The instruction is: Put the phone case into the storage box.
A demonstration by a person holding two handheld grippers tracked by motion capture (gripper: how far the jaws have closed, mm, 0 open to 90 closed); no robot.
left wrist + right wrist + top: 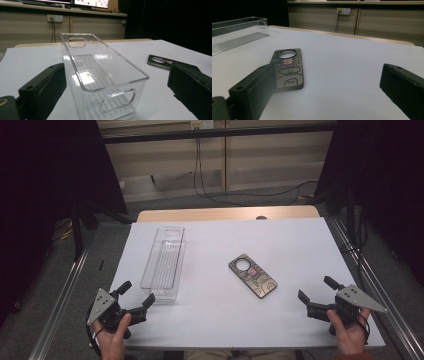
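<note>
A clear plastic bin (pixel 164 261) lies lengthwise on the left half of the white table; its near end with a handle slot (pixel 117 98) stands between the jaws in the left gripper view. My left gripper (pixel 136 296) is open at the table's front left, just short of the bin. A dark phone case (pixel 252 275) with a round camera hole and cartoon drawings lies flat near the middle. My right gripper (pixel 316 288) is open at the front right, pointed toward the case (pixel 289 67), a short way from it. Nothing is between either pair of jaws.
The white sheet (pixel 295 245) covers a wooden table (pixel 225 213). Metal rails (pixel 65 290) run along both sides. Black curtains hang left and right, and cables (pixel 210 190) trail on the floor behind. A wall socket (pixel 54 18) is on the far wall.
</note>
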